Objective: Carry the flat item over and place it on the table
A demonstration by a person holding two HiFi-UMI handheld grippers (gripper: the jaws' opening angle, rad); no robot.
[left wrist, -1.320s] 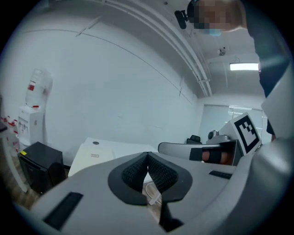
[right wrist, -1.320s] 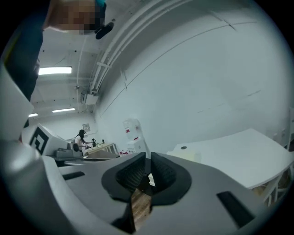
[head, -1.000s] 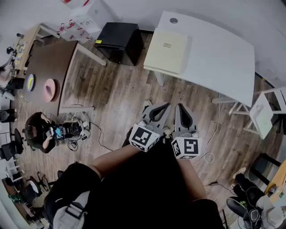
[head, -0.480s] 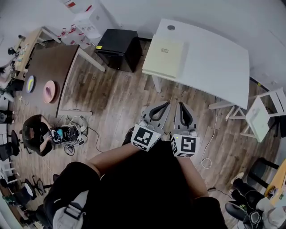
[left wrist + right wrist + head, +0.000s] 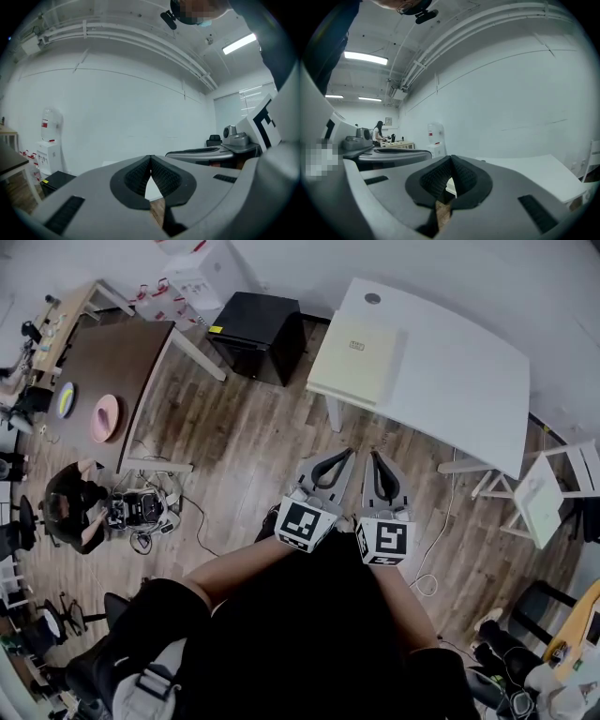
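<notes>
left gripper (image 5: 351,457) beside right gripper (image 5: 376,457) (both closed)

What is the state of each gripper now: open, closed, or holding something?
Left gripper: closed, holding nothing.
Right gripper: closed, holding nothing.

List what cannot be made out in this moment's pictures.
- Head view: the label on the cream flat item is too small to read.
- Left gripper view: the shut left gripper blocks that item and most of the white table.
- Right gripper view: the shut right gripper leaves only a sliver of the item showing.
- Head view: things on the wooden desk are too small to name.
</notes>
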